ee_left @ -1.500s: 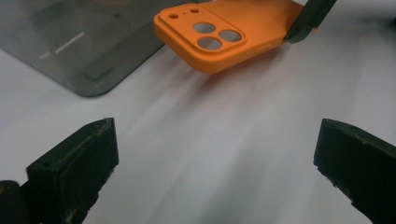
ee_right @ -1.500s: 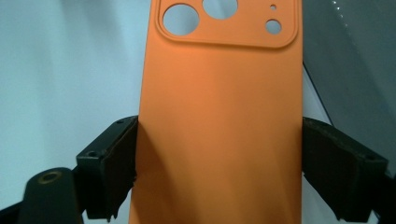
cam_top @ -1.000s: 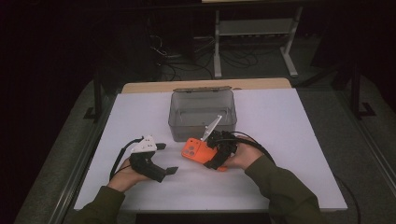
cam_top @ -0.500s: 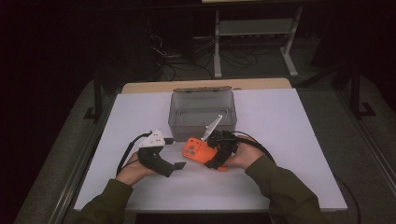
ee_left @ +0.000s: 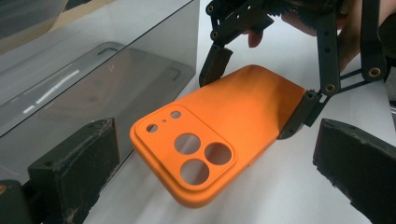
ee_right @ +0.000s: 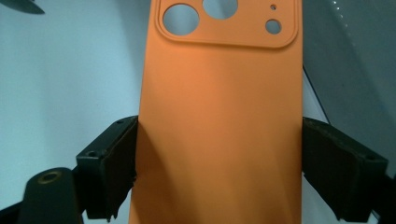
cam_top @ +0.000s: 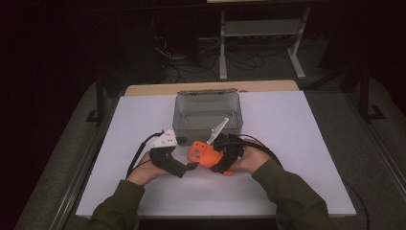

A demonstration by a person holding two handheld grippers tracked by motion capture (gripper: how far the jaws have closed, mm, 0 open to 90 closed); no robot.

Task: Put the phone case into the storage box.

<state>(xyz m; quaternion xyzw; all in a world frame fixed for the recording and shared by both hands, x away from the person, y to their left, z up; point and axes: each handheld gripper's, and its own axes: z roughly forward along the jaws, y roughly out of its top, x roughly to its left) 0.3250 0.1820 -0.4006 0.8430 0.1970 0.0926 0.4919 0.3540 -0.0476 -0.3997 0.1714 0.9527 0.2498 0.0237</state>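
Note:
An orange phone case (cam_top: 200, 154) with round camera holes hangs just above the white table, back side up. My right gripper (cam_top: 218, 162) is shut on it, jaws pressed against its two long edges (ee_right: 219, 116). In the right gripper view the right gripper (ee_right: 219, 172) clamps the plain lower half. My left gripper (cam_top: 189, 167) is open right beside the case's camera end. In the left gripper view the case (ee_left: 219, 126) reaches toward my left gripper (ee_left: 217, 186), its camera end between the wide-apart pads, untouched. The right gripper's fingers (ee_left: 215, 65) grip the far end.
A clear grey plastic box (cam_top: 207, 112) stands open just behind the case, close to both grippers; its wall (ee_left: 93, 88) runs along the left of the left gripper view. The table's white sheet (cam_top: 297, 143) stretches out to both sides. Cables trail from each gripper.
My left gripper has moved right across the table, up to the camera end of the case. The right gripper and the case have stayed in place.

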